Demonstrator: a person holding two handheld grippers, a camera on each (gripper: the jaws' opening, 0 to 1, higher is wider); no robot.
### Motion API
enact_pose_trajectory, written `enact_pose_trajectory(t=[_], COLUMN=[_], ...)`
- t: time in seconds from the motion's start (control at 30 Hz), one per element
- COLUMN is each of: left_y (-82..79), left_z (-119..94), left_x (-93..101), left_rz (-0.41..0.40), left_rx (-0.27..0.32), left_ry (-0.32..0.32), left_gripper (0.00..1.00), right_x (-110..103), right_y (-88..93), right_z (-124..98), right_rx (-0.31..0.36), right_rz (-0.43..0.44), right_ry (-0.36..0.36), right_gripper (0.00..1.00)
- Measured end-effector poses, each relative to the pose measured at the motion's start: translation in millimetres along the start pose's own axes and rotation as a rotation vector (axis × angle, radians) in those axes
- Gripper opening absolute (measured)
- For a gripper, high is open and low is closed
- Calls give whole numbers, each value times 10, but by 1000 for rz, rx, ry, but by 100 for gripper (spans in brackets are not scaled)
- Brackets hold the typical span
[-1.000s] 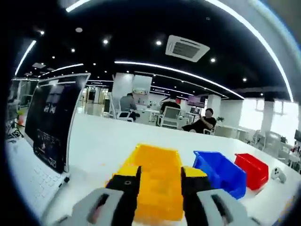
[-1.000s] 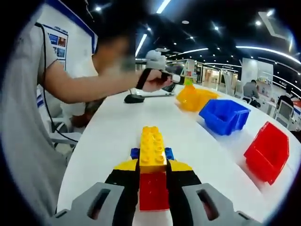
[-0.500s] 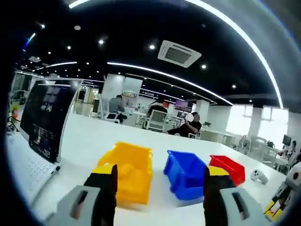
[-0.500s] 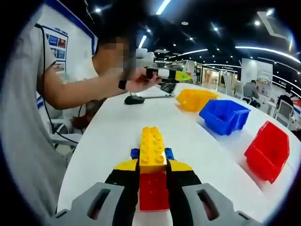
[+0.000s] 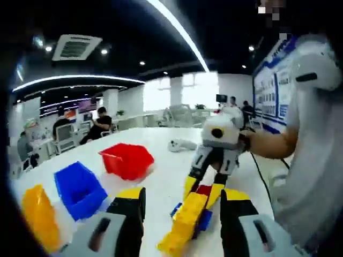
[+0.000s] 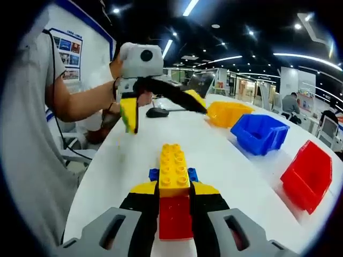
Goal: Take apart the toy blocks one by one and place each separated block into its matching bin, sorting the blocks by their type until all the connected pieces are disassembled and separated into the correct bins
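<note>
In the left gripper view, a yellow bin [image 5: 38,217] is seen at the far left on the white table [image 5: 161,155], a blue bin [image 5: 79,187] stands just beside it, and a red bin [image 5: 127,159] follows further right. The left gripper [image 5: 181,214] is released, its jaws held wide apart with nothing between them. Past the gap, a stack of toy blocks [image 5: 188,220] is seen, made of a long yellow block, a blue piece and a red piece, and it is grasped by the right gripper [image 5: 205,188], which comes in from the right. A person in a light shirt [image 5: 311,160] is seen at the right edge, and a small white controller [image 5: 179,144] lies on the table further back. In the right gripper view, the person's hand [image 6: 120,99] is seen at the upper left holding the left gripper [image 6: 161,104] above the table, its jaws spread open and somewhat blurred. A dark computer mouse [image 6: 157,112] lies on the table behind it. In the middle, the right gripper is clenched on the red lower part of the stack, and the yellow block sticks out forward beyond the jaws, with the blue piece under it. To the right, the yellow, blue and red bins are placed in a row along the table edge.
</note>
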State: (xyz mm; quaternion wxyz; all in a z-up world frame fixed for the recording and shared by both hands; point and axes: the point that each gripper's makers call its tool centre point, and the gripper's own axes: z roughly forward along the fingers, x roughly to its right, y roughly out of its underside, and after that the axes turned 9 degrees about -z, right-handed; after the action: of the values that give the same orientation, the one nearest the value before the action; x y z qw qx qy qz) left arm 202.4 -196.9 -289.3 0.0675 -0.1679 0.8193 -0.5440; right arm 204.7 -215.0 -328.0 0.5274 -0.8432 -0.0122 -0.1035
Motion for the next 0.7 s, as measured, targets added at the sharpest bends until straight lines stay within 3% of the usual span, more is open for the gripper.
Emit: enact_pose_trajectory(t=[0.13, 0.23, 0.33, 0.4, 0.43, 0.7], left_y=[141, 196, 190, 271, 241, 234], left_z=[207, 294, 356, 384, 407, 407], left_x=[46, 44, 44, 42, 114, 99], left_rz=[71, 73, 52, 48, 5, 48], left_rx=[-105, -156, -178, -230, -214, -232], left_ry=[22, 55, 85, 89, 131, 135], left_gripper=[56, 54, 47, 39, 36, 35], right_x=[-3, -16, -23, -34, -36, -36], right_y=[0, 2, 3, 0, 0, -1], right_z=[-2, -3, -3, -1, 2, 10], right_rx=[-5, -7, -12, -13, -14, -14], right_rz=[-3, -12, -17, -22, -25, -51], right_ry=[-6, -19, -29, -36, -38, -42], right_gripper=[23, 23, 23, 23, 23, 24])
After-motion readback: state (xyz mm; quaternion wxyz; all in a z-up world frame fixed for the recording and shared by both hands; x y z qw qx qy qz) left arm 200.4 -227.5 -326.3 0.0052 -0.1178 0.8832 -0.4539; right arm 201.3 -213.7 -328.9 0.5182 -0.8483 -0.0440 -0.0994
